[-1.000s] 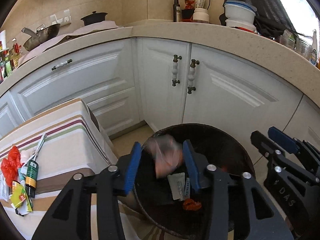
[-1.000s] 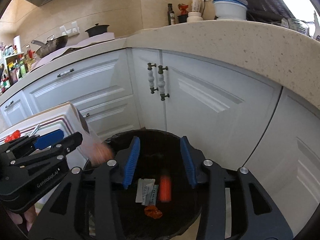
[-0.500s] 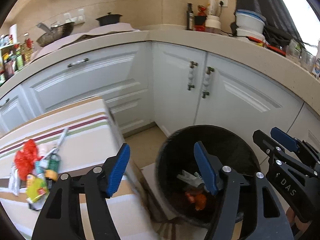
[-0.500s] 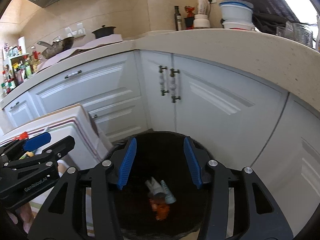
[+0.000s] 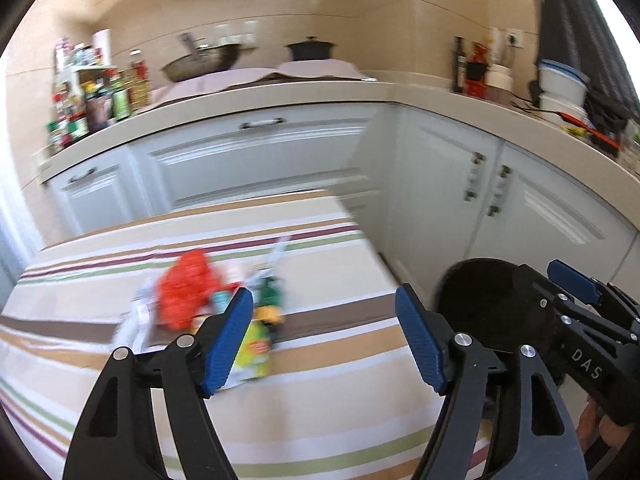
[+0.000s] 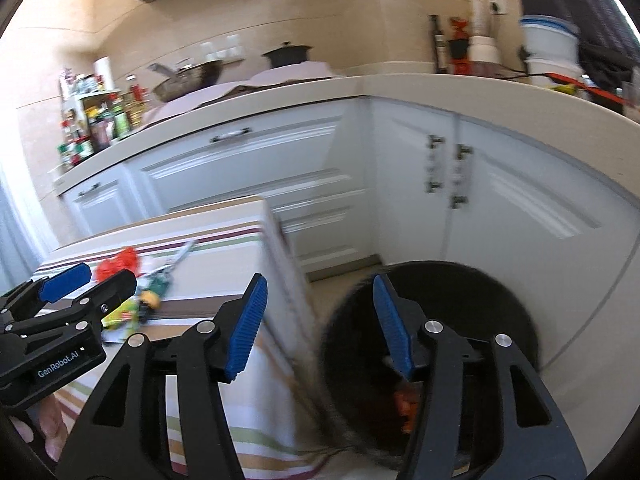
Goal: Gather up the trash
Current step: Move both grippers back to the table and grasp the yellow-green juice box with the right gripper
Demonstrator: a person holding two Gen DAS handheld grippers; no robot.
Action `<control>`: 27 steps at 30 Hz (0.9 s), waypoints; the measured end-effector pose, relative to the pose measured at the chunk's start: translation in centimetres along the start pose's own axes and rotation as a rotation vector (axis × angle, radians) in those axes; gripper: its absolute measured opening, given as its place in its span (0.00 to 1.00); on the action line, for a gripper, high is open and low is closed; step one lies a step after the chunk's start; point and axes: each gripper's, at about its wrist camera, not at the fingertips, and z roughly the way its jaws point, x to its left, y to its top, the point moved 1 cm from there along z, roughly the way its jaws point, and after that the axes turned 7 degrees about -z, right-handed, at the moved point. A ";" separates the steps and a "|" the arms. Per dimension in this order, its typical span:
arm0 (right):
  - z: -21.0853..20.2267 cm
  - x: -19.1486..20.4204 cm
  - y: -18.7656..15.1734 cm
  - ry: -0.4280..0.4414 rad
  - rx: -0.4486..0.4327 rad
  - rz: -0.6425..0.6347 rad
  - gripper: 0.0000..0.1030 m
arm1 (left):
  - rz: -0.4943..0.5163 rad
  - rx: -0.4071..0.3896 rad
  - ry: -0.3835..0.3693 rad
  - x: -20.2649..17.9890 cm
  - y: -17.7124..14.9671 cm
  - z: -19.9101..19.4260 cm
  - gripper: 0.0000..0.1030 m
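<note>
White cabinets (image 5: 260, 152) under a pale worktop (image 5: 360, 94) are seen behind a striped cloth-covered counter (image 5: 320, 380), where the trash (image 5: 188, 296), a blurred heap of red, green and yellow wrappers, is laid. Beside it a black bin (image 6: 472, 304) is set on the floor. Both the left tongs (image 5: 324, 340) and right tongs (image 6: 318, 324) are opening, with nothing gripped.
</note>
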 end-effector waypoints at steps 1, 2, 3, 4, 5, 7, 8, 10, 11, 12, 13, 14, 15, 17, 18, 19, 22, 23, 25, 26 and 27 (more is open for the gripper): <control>0.2 1.0 0.1 0.017 0.003 -0.012 0.52 | -0.007 -0.001 0.014 0.8 -0.1 -0.1 0.70; 0.2 1.7 0.1 0.028 0.005 -0.021 0.52 | -0.016 -0.002 0.032 1.7 -0.2 -0.3 0.70; 0.4 2.7 0.2 0.046 0.007 -0.035 0.52 | -0.026 -0.001 0.056 2.9 -0.4 -0.5 0.70; 0.5 3.8 0.3 0.062 0.009 -0.047 0.52 | -0.032 0.000 0.071 3.7 -0.6 -0.6 0.70; 0.6 4.7 0.4 0.077 0.010 -0.058 0.52 | -0.042 0.002 0.093 4.7 -0.8 -0.8 0.70; 0.8 6.5 0.4 0.106 0.016 -0.081 0.53 | -0.067 0.007 0.130 6.7 -1.1 -1.0 0.70; 1.0 7.4 0.5 0.121 0.019 -0.093 0.53 | -0.078 0.010 0.144 7.5 -1.2 -1.0 0.70; 1.3 9.1 0.4 0.150 0.028 -0.113 0.53 | -0.101 0.014 0.173 9.3 -1.6 -1.3 0.70; 1.5 9.8 0.5 0.163 0.032 -0.121 0.53 | -0.114 0.017 0.189 10.3 -1.7 -1.4 0.71; 1.6 10.4 0.5 0.175 0.037 -0.128 0.53 | -0.127 0.019 0.204 11.2 -1.9 -1.5 0.71; 1.8 11.4 0.5 0.192 0.043 -0.138 0.53 | -0.135 0.020 0.215 11.9 -2.0 -1.5 0.71; 1.9 12.1 0.5 0.202 0.046 -0.146 0.53 | -0.145 0.022 0.227 12.7 -2.2 -1.6 0.71; 2.1 12.8 0.5 0.212 0.050 -0.156 0.53 | -0.159 0.025 0.242 13.6 -2.4 -1.7 0.71; 2.3 14.2 0.4 0.230 0.058 -0.177 0.53 | -0.179 0.029 0.258 14.9 -2.5 -1.7 0.71; 2.5 14.9 0.3 0.238 0.063 -0.187 0.53 | -0.192 0.030 0.270 15.7 -2.7 -1.8 0.71; 2.7 15.6 0.2 0.246 0.070 -0.197 0.53 | -0.199 0.030 0.276 16.3 -2.7 -1.8 0.71; 3.3 17.0 0.0 0.258 0.087 -0.223 0.53 | -0.219 0.028 0.302 18.2 -3.0 -2.2 0.71; 3.6 17.6 -0.1 0.260 0.095 -0.232 0.53 | -0.226 0.029 0.312 18.9 -3.1 -2.2 0.71; 4.0 18.2 -0.3 0.262 0.108 -0.240 0.53 | -0.241 0.031 0.331 20.1 -3.4 -2.4 0.71; 4.3 18.7 -0.4 0.261 0.117 -0.246 0.53 | -0.253 0.032 0.341 20.8 -3.5 -2.5 0.71; 4.6 19.0 -0.4 0.261 0.125 -0.251 0.53 | -0.264 0.033 0.350 21.4 -3.6 -2.6 0.71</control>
